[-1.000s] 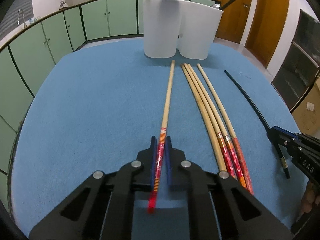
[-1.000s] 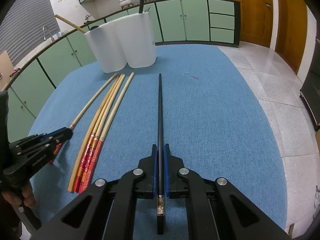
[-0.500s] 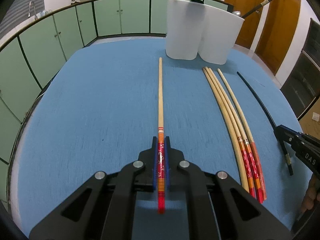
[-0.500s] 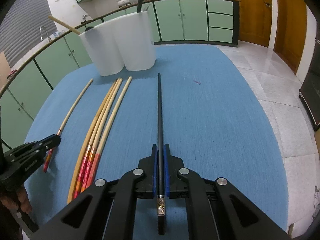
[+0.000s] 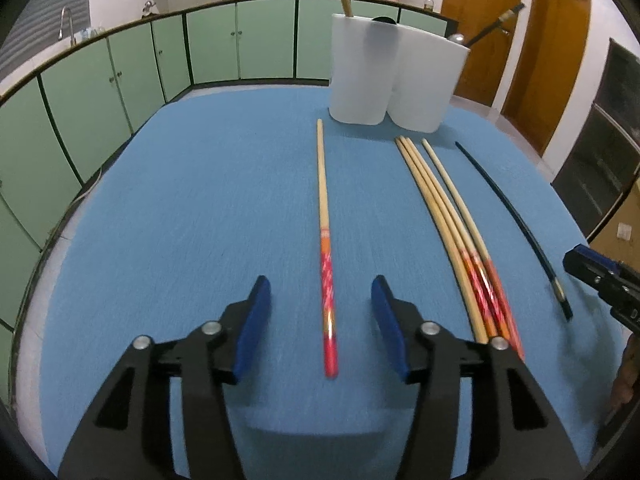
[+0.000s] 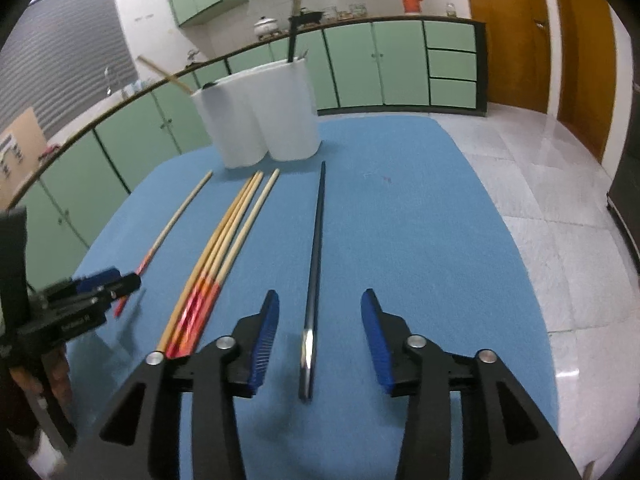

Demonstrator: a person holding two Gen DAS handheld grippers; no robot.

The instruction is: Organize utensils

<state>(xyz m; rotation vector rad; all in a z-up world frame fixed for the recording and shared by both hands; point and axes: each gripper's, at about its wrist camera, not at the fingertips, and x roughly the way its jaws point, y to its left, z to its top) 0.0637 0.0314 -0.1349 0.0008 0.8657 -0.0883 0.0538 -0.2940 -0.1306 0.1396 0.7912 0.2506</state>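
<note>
My left gripper [image 5: 320,300] is open, its fingers on either side of a wooden chopstick with a red patterned end [image 5: 323,216] that lies on the blue table. My right gripper [image 6: 316,316] is open around the end of a black chopstick [image 6: 316,240], also flat on the table. Three more wooden chopsticks with red ends [image 5: 448,216] lie side by side between them, also in the right wrist view [image 6: 224,248]. A white two-lobed utensil holder [image 5: 392,76] stands at the far end with a wooden and a black utensil sticking out.
The blue table [image 5: 180,200] has a rounded edge. Green cabinets [image 5: 100,92] curve around the left and back. A tiled floor [image 6: 540,184] and wooden doors [image 5: 552,48] lie to the right.
Both grippers were shut on their chopsticks and have opened. The wooden chopstick and the black chopstick now lie free on the table between the open fingers.
</note>
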